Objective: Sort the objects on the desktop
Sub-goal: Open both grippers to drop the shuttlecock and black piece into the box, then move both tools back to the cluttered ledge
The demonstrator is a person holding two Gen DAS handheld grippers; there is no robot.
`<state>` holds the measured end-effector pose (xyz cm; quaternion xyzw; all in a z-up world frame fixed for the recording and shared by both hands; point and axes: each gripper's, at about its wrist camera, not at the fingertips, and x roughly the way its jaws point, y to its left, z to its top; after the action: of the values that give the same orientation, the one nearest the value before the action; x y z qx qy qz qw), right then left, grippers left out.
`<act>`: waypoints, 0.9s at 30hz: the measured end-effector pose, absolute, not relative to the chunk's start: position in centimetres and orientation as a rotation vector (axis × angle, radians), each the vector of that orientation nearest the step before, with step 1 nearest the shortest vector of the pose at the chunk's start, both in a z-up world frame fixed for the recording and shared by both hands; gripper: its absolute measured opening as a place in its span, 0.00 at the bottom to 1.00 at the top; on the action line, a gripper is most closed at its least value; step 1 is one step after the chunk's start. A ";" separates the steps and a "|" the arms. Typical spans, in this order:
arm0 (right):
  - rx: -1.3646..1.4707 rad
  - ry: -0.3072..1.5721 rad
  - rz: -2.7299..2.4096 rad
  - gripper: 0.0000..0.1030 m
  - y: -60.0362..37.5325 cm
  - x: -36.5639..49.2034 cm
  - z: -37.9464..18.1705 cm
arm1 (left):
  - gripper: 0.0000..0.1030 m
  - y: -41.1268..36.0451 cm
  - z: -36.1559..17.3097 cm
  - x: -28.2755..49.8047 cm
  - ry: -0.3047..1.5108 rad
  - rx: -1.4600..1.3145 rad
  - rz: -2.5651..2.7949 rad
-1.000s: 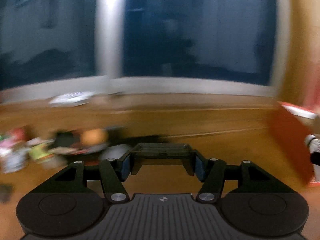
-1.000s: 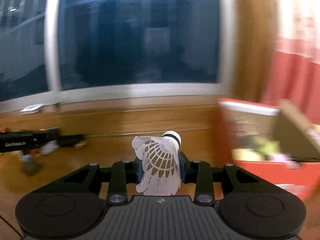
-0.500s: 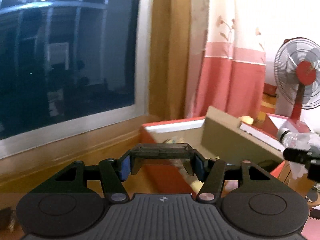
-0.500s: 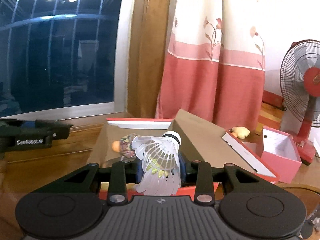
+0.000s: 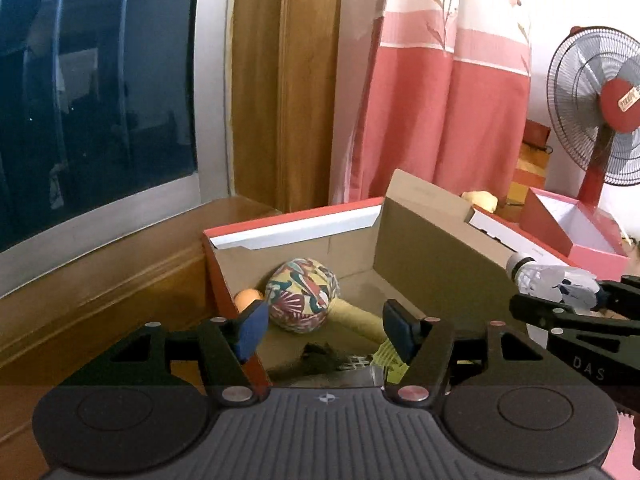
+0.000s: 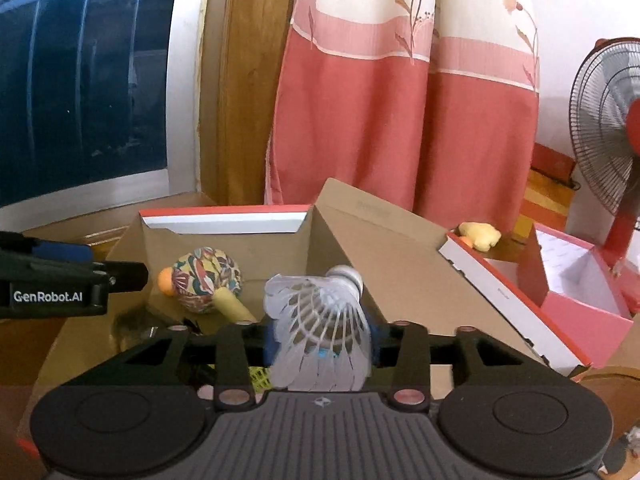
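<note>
"GenRobot.AI" on left tongs [image 6: 60,276]; "DAS" on right tongs [image 5: 576,312].

1. Your left gripper [image 5: 325,330] hung level with its blue-padded fingers [image 5: 251,329] spread wide and nothing between them.
2. Your right gripper [image 6: 320,334] sat to its right, jaws clamped on something white, tips pointing forward.

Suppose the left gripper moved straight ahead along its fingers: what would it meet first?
Probably the patterned ball in the cardboard box, which sits between the open left gripper fingers' line; depth is unclear, so the box floor might come first.
</note>
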<state>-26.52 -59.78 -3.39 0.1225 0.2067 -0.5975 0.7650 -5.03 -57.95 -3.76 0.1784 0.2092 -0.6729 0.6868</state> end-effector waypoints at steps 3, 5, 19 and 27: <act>0.267 0.405 -1.286 0.93 -58.7 -26.9 -2.9 | 0.86 -57.1 -3.3 -4.8 0.474 0.392 -1.485; 0.265 0.399 -1.270 0.93 -57.7 -26.9 -2.5 | 0.89 -56.5 -3.0 -4.6 0.477 0.385 -1.469; 0.203 0.380 -0.880 0.93 -45.3 -15.5 -1.4 | 0.93 -32.3 -4.3 5.5 0.550 0.336 -1.054; 0.128 0.439 -0.381 0.91 -35.2 1.7 -4.2 | 0.93 -13.0 -6.1 17.2 0.751 0.090 -0.466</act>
<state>1.65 -35.16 -4.17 0.0631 0.2161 -0.1879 0.9560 17.22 -12.98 -6.11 0.0434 0.3635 -0.2255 0.9029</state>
